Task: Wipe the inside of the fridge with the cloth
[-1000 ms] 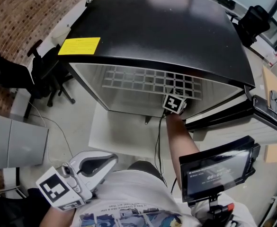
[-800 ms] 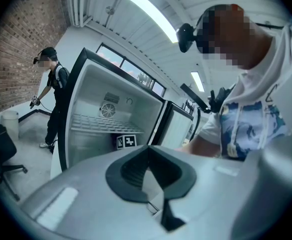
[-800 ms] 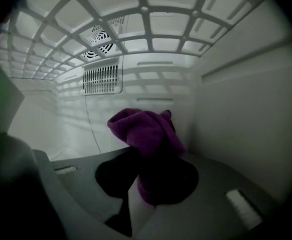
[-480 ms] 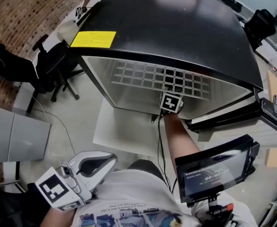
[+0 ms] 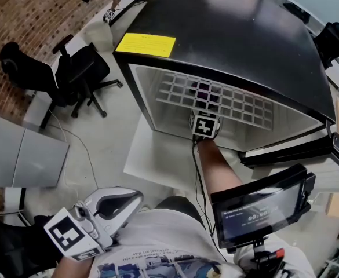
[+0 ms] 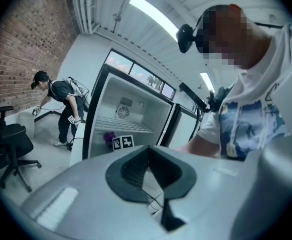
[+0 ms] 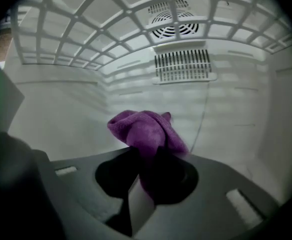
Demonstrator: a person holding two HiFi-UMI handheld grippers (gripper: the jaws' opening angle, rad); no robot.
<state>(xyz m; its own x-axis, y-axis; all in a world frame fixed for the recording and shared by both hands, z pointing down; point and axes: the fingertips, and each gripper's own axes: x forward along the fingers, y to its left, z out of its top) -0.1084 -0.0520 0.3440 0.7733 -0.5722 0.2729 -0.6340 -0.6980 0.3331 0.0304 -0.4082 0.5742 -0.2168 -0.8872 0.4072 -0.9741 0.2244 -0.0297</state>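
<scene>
The black-topped fridge (image 5: 227, 33) stands open toward me, with a white wire shelf (image 5: 227, 100) inside. My right gripper (image 5: 204, 113) reaches in under that shelf, its marker cube showing at the opening. It is shut on a bunched purple cloth (image 7: 145, 128), which also shows through the shelf (image 5: 203, 91). In the right gripper view the gripper (image 7: 148, 154) holds the cloth just off the white back wall, below the vent grille (image 7: 183, 66). My left gripper (image 5: 126, 197) hangs low by my left side, shut and empty, its jaws (image 6: 148, 151) pointing toward the fridge (image 6: 128, 111).
The fridge door (image 5: 296, 149) hangs open on the right. A screen (image 5: 259, 207) sits in front of my chest. A black office chair (image 5: 79, 74) stands left of the fridge. Another person (image 6: 61, 106) bends over by the brick wall. A cable (image 5: 195, 172) runs down from the fridge.
The right gripper has slid leftward along the fridge interior with the cloth, which now shows through the shelf. My head view has shifted too. The left gripper has stayed put.
</scene>
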